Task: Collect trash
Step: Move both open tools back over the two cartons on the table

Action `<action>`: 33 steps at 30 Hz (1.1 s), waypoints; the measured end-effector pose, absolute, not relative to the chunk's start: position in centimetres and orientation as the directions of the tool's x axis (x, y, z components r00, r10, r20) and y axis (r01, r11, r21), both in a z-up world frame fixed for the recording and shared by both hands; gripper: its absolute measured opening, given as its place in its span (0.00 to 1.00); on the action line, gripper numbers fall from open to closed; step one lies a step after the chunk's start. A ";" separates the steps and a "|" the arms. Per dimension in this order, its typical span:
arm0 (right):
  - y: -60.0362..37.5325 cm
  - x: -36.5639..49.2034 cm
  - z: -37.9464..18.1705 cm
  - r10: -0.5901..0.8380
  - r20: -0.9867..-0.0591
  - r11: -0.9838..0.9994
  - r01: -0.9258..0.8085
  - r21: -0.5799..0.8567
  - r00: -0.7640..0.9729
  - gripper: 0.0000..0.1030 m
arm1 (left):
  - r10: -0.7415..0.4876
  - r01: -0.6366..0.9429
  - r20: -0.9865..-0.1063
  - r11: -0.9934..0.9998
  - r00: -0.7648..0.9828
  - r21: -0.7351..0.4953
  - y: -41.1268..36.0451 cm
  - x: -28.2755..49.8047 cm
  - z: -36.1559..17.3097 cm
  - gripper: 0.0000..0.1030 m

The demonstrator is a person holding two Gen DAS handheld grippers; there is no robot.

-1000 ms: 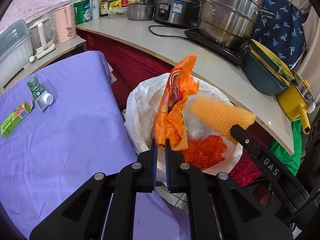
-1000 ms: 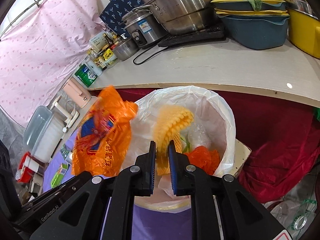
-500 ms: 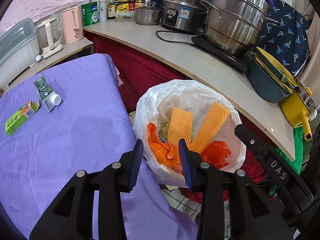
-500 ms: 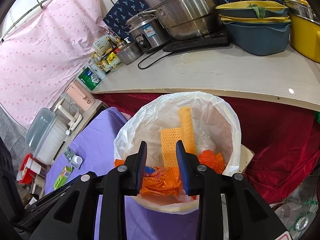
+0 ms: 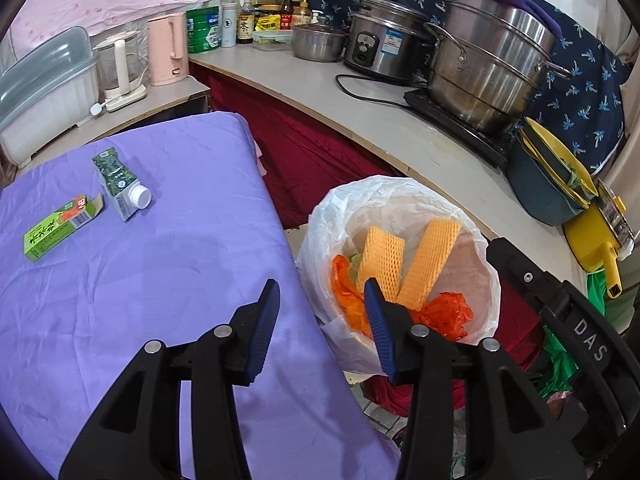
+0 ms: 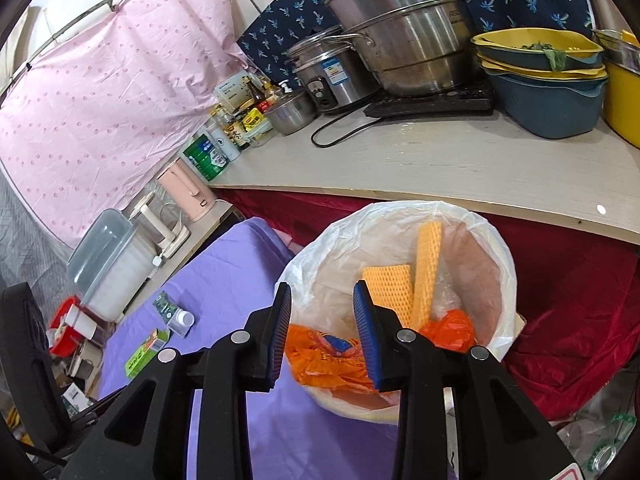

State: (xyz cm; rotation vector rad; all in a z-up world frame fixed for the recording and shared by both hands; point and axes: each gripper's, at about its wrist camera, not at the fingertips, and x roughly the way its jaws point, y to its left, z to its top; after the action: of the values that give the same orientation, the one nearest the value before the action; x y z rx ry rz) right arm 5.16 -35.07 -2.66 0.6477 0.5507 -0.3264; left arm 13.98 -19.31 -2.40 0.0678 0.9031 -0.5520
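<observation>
A bin lined with a white bag (image 5: 400,196) (image 6: 496,240) stands beside the purple-covered table (image 5: 120,280) (image 6: 224,280). In it lie two yellow foam nets (image 5: 380,258) (image 6: 394,286), an orange wrapper (image 5: 346,292) (image 6: 328,364) and orange plastic. My left gripper (image 5: 320,292) is open and empty above the table edge by the bin. My right gripper (image 6: 322,304) is open and empty above the bin's near rim. A small dark-green carton (image 5: 118,182) (image 6: 172,312) and a green box (image 5: 56,228) (image 6: 146,352) lie on the table.
A counter (image 5: 380,128) (image 6: 400,164) behind the bin holds steel pots (image 5: 492,64), a rice cooker, basins (image 6: 548,80), bottles, a pink kettle (image 5: 168,50) and a dish box. Red cloth hangs under the counter. The right gripper's body (image 5: 580,328) shows at the left wrist view's right edge.
Both grippers opened and dropped the orange wrapper and the yellow foam net into the bin. Both then drew back and their jaws opened wider.
</observation>
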 end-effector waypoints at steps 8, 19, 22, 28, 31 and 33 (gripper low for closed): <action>-31.8 7.4 -2.7 -0.067 -0.589 0.791 0.403 0.460 0.805 0.32 | -0.398 0.423 -0.761 0.888 0.513 -0.180 -15.3 15.3 -2.5 0.42; -25.5 11.7 -3.2 0.025 -0.611 0.847 0.308 0.433 0.791 0.32 | -0.306 0.285 -0.776 0.943 0.551 -0.170 -7.2 18.3 -3.6 0.42; -23.7 12.9 -3.5 0.049 -0.619 0.858 0.284 0.427 0.784 0.32 | -0.288 0.250 -0.779 0.953 0.558 -0.173 -5.1 19.0 -3.8 0.42; -20.0 15.4 -4.1 0.087 -0.638 0.884 0.237 0.404 0.765 0.37 | -0.253 0.182 -0.785 0.967 0.565 -0.181 -1.3 20.3 -4.4 0.50; -18.3 16.6 -4.3 0.104 -0.648 0.895 0.213 0.392 0.755 0.38 | -0.229 0.149 -0.785 0.973 0.576 -0.175 0.7 21.0 -4.7 0.52; -17.4 17.5 -4.6 0.113 -0.655 0.901 0.202 0.385 0.747 0.40 | -0.210 0.130 -0.788 0.978 0.579 -0.166 2.2 21.6 -5.1 0.53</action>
State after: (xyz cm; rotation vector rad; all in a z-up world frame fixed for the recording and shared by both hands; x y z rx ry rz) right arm 17.47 -17.39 -4.63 0.4574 0.7317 -0.0505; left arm 21.63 2.17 -5.05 -0.0936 0.9328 -0.1991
